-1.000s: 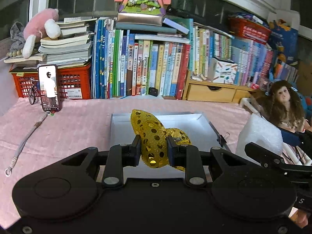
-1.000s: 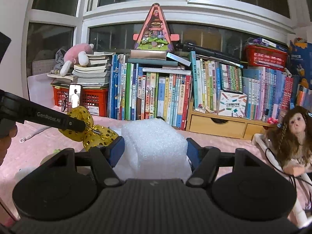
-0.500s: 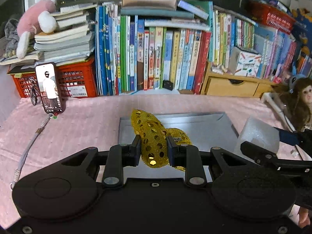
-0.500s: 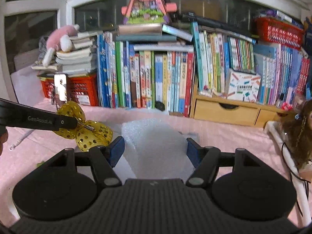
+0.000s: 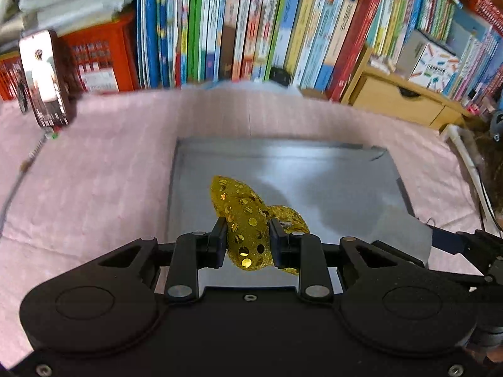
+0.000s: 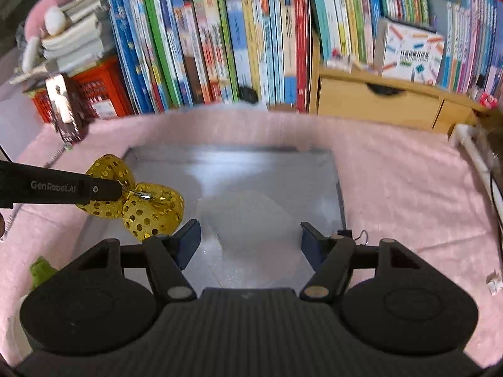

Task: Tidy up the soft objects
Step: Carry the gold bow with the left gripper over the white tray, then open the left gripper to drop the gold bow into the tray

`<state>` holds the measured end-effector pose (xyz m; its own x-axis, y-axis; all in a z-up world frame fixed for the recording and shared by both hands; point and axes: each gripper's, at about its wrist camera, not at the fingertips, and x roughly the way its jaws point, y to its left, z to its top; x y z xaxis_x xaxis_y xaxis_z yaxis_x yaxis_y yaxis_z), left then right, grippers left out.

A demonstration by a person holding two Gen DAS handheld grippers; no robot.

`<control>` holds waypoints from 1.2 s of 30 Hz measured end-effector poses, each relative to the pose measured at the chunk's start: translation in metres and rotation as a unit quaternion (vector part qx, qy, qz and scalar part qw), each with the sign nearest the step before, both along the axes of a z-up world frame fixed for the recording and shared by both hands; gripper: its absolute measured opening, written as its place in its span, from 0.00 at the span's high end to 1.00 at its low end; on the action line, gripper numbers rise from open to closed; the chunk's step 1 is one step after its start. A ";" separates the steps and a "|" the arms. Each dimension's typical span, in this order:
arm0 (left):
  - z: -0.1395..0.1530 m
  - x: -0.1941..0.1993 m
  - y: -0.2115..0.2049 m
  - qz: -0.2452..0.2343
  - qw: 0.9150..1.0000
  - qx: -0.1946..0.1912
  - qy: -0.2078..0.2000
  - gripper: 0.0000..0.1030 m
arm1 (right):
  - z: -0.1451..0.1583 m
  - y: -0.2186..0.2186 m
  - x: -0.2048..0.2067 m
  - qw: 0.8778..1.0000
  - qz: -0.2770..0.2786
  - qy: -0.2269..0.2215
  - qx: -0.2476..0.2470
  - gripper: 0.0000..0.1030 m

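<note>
- Left gripper [image 5: 247,242]: jaws narrow, clamped on the gold sequin bow [image 5: 243,220]; one loop sticks out past the fingertips toward 12 o'clock, the other bulges at 3 o'clock behind the right finger.
- In the right wrist view the bow [image 6: 138,201] hangs at 9–10 o'clock, over the left edge of the grey box [image 6: 317,169], with the left gripper's finger across its knot.
- Right gripper [image 6: 250,240]: jaws wide, white foam block [image 6: 251,220] between them; image blurred, so I cannot tell whether the pads touch it.
- Foam sits over the box floor, at the near half.
- In the left wrist view the foam [image 5: 399,229] shows at 3 o'clock, over the box's right side.
- Box [image 5: 283,154] has low walls; the far wall runs across at 12 o'clock, with bare floor between bow and far wall.
- Pink tablecloth [image 5: 94,182] surrounds the box on the left, far and right sides.
- Phone [image 5: 44,78] stands at 10 o'clock, well apart from the box.
- Books [image 5: 245,22] line the back edge at 12 o'clock; wooden drawer unit [image 6: 377,103] at 1–2 o'clock.
</note>
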<state>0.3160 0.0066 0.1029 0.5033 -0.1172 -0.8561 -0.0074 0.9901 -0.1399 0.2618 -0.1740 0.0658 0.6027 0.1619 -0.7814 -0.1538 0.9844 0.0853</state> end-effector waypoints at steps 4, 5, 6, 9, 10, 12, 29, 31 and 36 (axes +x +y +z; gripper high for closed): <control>-0.017 0.003 0.000 -0.006 1.000 -0.010 0.025 0.75 | -0.012 0.003 0.007 1.000 0.002 0.028 -0.010 0.31; -0.020 0.003 0.000 -0.007 1.000 -0.010 0.028 0.74 | -0.015 0.004 0.008 0.999 0.003 0.034 -0.014 0.31; -0.022 0.003 0.000 -0.007 0.999 -0.010 0.031 0.74 | -0.018 0.005 0.008 0.999 0.005 0.038 -0.017 0.31; -0.029 0.003 0.001 -0.008 0.999 -0.013 0.041 0.73 | -0.024 0.008 0.010 0.998 0.012 0.047 -0.027 0.31; -0.029 0.003 0.001 -0.008 0.999 -0.014 0.043 0.73 | -0.025 0.008 0.011 0.998 0.013 0.050 -0.028 0.31; -0.032 0.004 0.002 -0.008 0.999 -0.016 0.046 0.72 | -0.027 0.009 0.012 0.998 0.014 0.051 -0.032 0.30; -0.012 -0.019 0.002 -0.017 1.000 -0.007 0.016 0.45 | -0.011 0.008 0.000 0.999 0.011 0.034 -0.028 0.15; -0.006 -0.026 0.004 -0.016 1.000 -0.004 0.006 0.42 | -0.006 0.008 -0.005 0.999 0.011 0.028 -0.027 0.14; 0.014 -0.050 0.009 -0.023 0.999 0.006 -0.032 0.31 | 0.011 0.006 -0.023 1.000 0.015 -0.001 -0.020 0.14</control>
<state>0.2663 0.0158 0.1165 0.5520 -0.1308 -0.8235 0.0458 0.9909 -0.1267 0.2387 -0.1684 0.0765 0.6001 0.1488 -0.7860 -0.1833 0.9820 0.0460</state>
